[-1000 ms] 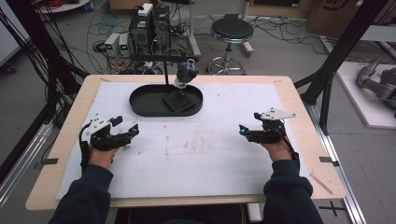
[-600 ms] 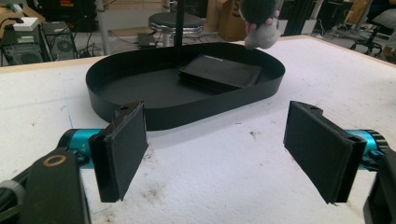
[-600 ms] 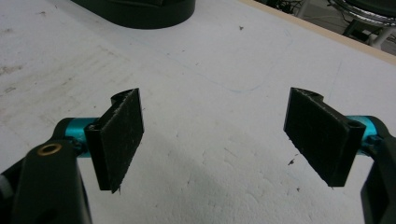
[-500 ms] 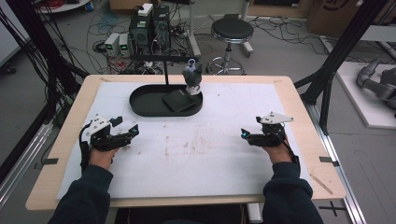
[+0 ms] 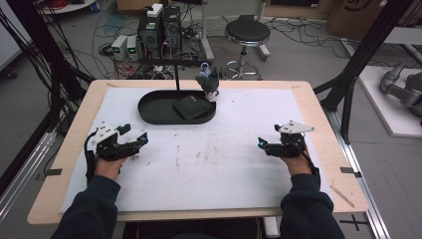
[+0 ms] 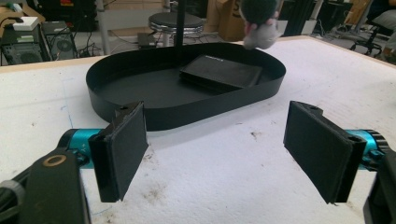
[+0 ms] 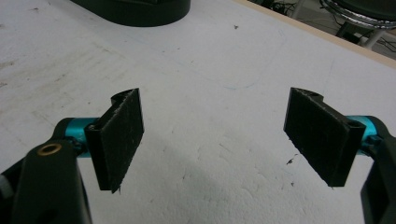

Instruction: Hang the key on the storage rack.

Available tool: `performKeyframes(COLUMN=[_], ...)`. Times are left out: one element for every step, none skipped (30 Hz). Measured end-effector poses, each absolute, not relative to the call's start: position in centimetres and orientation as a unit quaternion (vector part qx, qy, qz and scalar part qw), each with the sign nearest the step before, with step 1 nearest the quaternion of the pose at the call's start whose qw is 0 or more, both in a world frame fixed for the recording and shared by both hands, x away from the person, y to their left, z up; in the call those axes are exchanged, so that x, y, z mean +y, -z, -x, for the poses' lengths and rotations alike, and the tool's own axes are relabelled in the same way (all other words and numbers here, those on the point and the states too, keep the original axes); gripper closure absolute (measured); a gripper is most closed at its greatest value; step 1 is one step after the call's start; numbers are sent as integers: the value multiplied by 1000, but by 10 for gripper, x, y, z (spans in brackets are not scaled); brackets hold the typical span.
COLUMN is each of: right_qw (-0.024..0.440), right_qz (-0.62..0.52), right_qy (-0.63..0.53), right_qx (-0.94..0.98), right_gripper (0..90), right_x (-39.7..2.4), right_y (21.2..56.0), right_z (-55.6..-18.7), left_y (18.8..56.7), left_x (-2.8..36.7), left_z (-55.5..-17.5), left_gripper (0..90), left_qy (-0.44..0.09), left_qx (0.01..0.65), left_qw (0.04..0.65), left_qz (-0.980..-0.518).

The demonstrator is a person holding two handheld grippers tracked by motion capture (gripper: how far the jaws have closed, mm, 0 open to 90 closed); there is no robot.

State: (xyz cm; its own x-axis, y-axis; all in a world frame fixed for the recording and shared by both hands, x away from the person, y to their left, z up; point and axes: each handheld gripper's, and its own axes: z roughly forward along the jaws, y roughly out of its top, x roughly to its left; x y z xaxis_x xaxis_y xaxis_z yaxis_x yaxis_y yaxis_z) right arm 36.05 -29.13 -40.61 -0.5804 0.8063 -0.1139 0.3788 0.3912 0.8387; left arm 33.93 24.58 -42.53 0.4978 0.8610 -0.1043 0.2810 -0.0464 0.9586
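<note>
Both the left hand-held gripper and the right hand-held gripper rest wide open and empty on the worktop. Ahead of the left one sits a black oval tray holding a flat black pad.

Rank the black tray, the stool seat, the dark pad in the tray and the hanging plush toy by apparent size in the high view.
1. Black tray
2. Stool seat, though it sits farther away
3. Dark pad
4. Plush toy
</note>
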Motion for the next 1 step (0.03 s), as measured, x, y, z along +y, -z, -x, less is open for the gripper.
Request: performKeyframes(right_qw=[264], right_qz=[-375], right_qy=[-405], right_qx=[791], right_gripper=[204], right_x=[-292], right_y=[406], right_z=[-361], left_y=[425], left_x=[246], left_z=[-339], left_gripper=[215], left_qy=[-266], left_qx=[424], left_qw=[544], left_qz=[-673])
